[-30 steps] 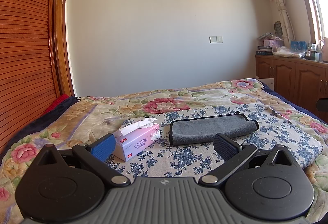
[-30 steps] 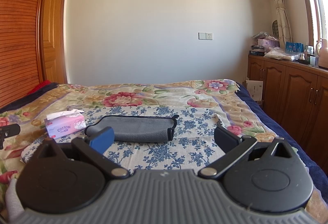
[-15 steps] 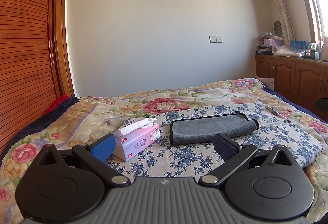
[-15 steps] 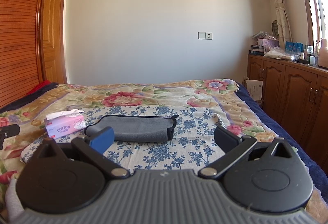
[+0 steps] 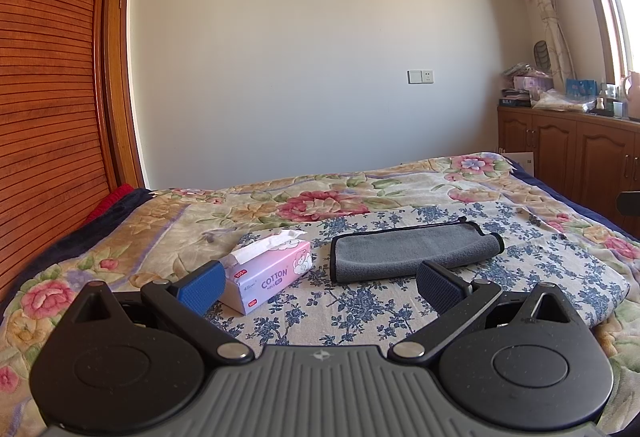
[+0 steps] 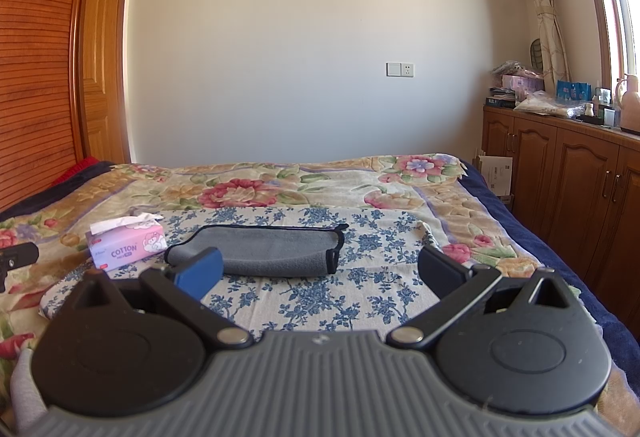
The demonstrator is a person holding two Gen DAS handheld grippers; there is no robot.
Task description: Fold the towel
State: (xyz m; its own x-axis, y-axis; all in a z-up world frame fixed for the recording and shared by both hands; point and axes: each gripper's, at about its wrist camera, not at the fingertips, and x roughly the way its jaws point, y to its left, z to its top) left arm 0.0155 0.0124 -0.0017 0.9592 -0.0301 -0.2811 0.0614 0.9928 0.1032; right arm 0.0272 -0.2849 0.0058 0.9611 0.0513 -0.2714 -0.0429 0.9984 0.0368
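A grey towel with dark edging (image 5: 412, 249) lies folded into a long strip on the blue-flowered cloth (image 5: 360, 301) on the bed. It also shows in the right wrist view (image 6: 272, 251). My left gripper (image 5: 320, 283) is open and empty, held short of the towel's near edge. My right gripper (image 6: 320, 271) is open and empty, also short of the towel, with its left finger (image 6: 198, 273) in front of the towel's left end.
A pink tissue box (image 5: 272, 273) stands just left of the towel, also seen in the right wrist view (image 6: 126, 243). A flowered bedspread (image 5: 320, 197) covers the bed. Wooden cabinets (image 6: 568, 181) line the right wall; a slatted wooden wardrobe (image 5: 48, 97) stands on the left.
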